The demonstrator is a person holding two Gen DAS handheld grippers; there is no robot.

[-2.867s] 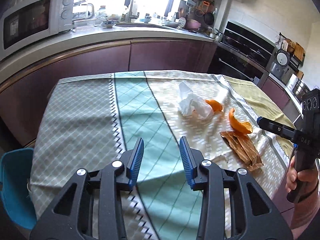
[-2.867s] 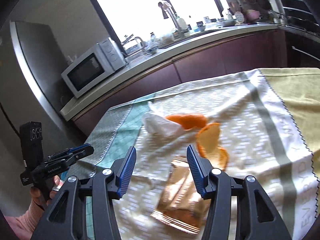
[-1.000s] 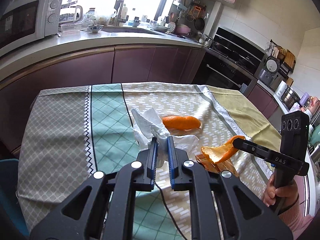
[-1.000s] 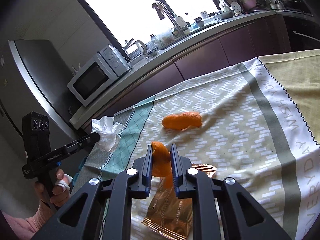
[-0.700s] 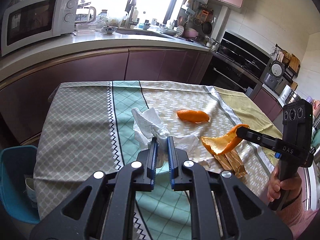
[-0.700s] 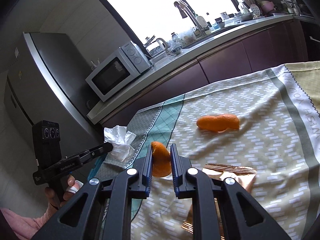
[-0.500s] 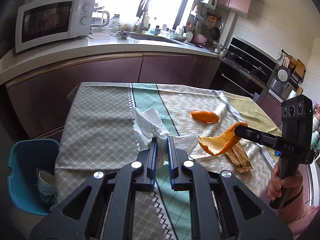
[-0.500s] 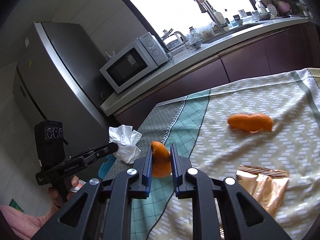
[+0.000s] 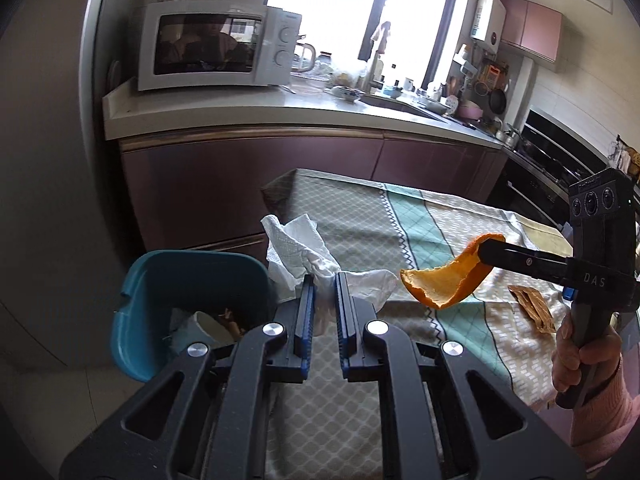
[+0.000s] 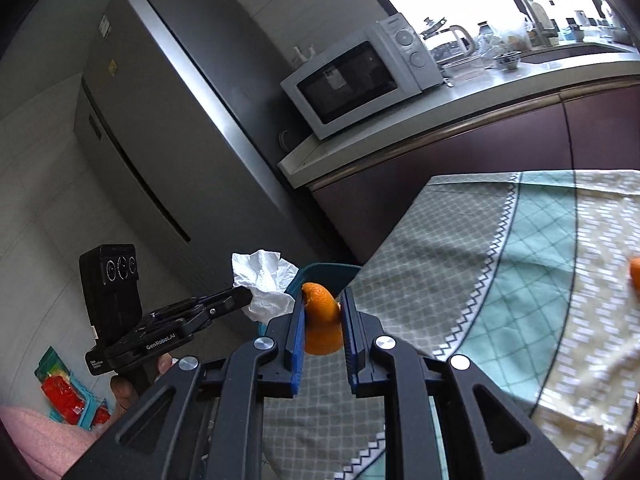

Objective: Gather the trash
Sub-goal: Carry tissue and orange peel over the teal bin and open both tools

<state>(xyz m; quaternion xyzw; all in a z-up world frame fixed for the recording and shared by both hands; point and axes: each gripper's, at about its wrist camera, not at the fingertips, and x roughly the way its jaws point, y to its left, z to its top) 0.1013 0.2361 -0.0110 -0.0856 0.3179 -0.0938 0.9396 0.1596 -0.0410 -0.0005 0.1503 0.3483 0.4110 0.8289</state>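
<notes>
My left gripper (image 9: 323, 280) is shut on a crumpled white tissue (image 9: 298, 248) and holds it beside the rim of a blue trash bin (image 9: 188, 272) at the table's left end. The tissue also shows in the right wrist view (image 10: 266, 280). My right gripper (image 10: 322, 300) is shut on a curved orange peel (image 10: 320, 320), held in the air over the table's left part; it shows in the left wrist view (image 9: 448, 280). A brown wrapper (image 9: 534, 308) lies on the tablecloth. Another orange peel (image 10: 635, 274) shows at the right edge.
The table (image 9: 360, 220) has a patterned cloth. The bin holds a cup and other trash. A counter with a microwave (image 9: 208, 52) and sink runs behind. A grey fridge (image 10: 160, 120) stands left of the counter.
Both grippers have swung left, off the middle of the table toward the blue bin, each carrying its piece. The bin now sits right by the tissue.
</notes>
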